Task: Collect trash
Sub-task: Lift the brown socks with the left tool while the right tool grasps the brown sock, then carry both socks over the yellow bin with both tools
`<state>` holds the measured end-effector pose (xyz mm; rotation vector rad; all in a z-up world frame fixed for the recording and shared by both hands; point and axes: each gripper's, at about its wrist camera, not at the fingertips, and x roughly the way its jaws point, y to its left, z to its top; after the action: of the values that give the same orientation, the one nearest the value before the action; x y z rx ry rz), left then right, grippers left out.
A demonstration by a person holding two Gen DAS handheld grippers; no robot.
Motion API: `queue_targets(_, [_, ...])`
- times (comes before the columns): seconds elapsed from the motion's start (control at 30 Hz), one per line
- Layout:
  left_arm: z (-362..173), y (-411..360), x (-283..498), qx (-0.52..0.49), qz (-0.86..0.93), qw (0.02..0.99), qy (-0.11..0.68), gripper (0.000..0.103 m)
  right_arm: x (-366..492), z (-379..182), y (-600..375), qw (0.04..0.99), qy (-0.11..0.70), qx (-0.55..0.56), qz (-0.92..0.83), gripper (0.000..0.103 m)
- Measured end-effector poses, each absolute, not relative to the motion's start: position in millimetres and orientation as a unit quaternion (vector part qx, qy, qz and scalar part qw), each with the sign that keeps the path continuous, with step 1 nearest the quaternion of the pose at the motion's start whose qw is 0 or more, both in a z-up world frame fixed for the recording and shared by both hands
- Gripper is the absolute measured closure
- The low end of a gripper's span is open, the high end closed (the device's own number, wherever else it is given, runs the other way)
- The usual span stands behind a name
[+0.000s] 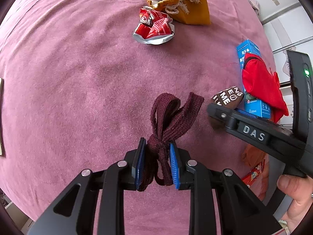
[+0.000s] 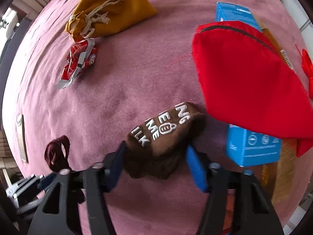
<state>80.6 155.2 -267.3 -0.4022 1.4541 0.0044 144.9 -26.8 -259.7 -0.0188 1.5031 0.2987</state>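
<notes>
My left gripper [image 1: 156,146] points down over the pink cloth [image 1: 78,78] and is shut on a dark maroon woven strap [image 1: 172,115], whose loops fan out above the blue pads. In the right wrist view the same strap [image 2: 56,152] shows at the lower left. My right gripper [image 2: 156,152] is down on a brown sock with white lettering [image 2: 164,129], and both pads press its sides. The left wrist view shows that sock [image 1: 228,96] under a right finger. A crumpled red and silver wrapper [image 1: 154,27] [image 2: 80,58] lies farther off.
A mustard drawstring bag [image 2: 109,7] sits beyond the wrapper. A red zip pouch [image 2: 244,78] lies over a blue carton [image 2: 252,150] to the right of the sock. A flat tan item [image 2: 21,137] rests at the cloth's left edge. A hand [image 1: 297,193] holds the right gripper's handle.
</notes>
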Motion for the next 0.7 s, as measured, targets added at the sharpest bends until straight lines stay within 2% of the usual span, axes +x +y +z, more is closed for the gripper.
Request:
queue_targets(0.03, [-265, 156, 76, -0.182, 0.002, 0.729, 0.66, 0.079, 144, -258, -29, 0.721, 0.678, -0.013, 0.139, 0.07])
queue_targets(0.07, [-265, 155, 76, -0.181, 0.002, 0.729, 0.66, 0.079, 144, -256, -33, 0.72, 0.677, -0.015, 0.15, 0.074])
queue_targets(0.13, [-262, 152, 76, -0.177, 0.0, 0.731, 0.659, 0.079, 140, -250, -35, 0.714, 0.68, -0.014, 0.166, 0.091])
queue_targets(0.37, [-246, 126, 76, -0.154, -0.013, 0.734, 0.661, 0.079, 122, -214, -53, 0.705, 0.671, -0.011, 0.229, 0.093])
queue_targets(0.7, [-208, 41, 70, -0.086, -0.071, 0.74, 0.664, 0.079, 82, -164, -125, 0.714, 0.656, -0.003, 0.244, 0.093])
